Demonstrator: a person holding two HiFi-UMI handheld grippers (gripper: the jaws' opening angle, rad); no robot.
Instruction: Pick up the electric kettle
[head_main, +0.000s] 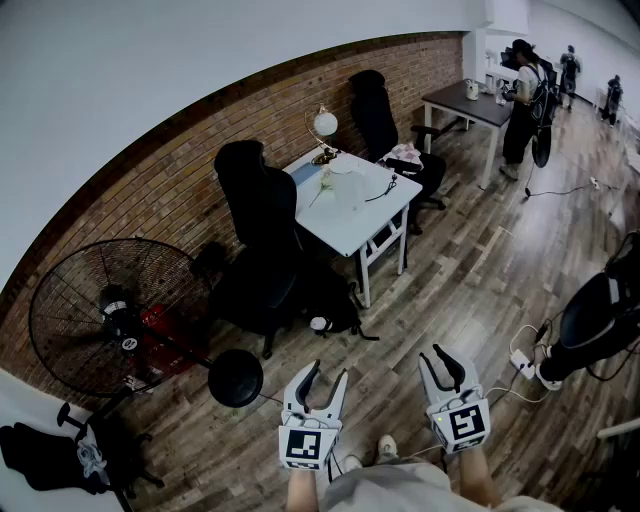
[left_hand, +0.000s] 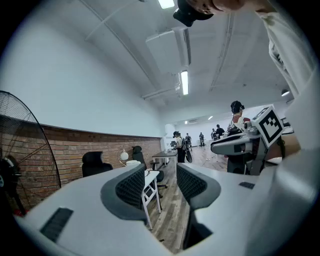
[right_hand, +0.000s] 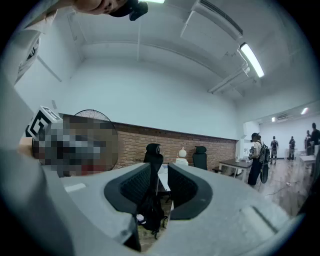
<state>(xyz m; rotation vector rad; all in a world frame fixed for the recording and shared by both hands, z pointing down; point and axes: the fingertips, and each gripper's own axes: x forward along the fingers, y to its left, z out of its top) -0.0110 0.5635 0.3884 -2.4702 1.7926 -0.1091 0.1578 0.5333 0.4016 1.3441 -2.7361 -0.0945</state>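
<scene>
Both grippers are held out level in front of me, well short of anything I could grab. The left gripper (head_main: 326, 373) has its jaws drawn in narrow with only floor showing through the gap, and the right gripper (head_main: 438, 357) is the same: pulled close, holding nothing.

What I take for the electric kettle (head_main: 341, 164) is the squat white vessel at the far-left end of the white tabletop (head_main: 372, 218). From here it is too small for me to be certain. It stands just beside the globe lamp (head_main: 325, 123).

My first worry is arriving with the jaws this tight. They would butt against the kettle's body or handle and shove it along the tabletop instead of closing round it, so they need opening on the way in.

The second worry is the lamp. It is so close that a gripper coming in from the near side could clip its stem or shade and tip it.

Third, a dark cord (head_main: 384, 188) lies across the tabletop. I cannot tell whether it runs to the kettle; if it does, lifting could drag it, or the base with it.

The walk itself also has traps. A dark bag (head_main: 335, 306) sits on the floor at the near-left corner of the table, a black office chair (head_main: 262, 205) stands to the left of the table, and white cables (head_main: 520, 352) lie loose on the floor to my right.
</scene>
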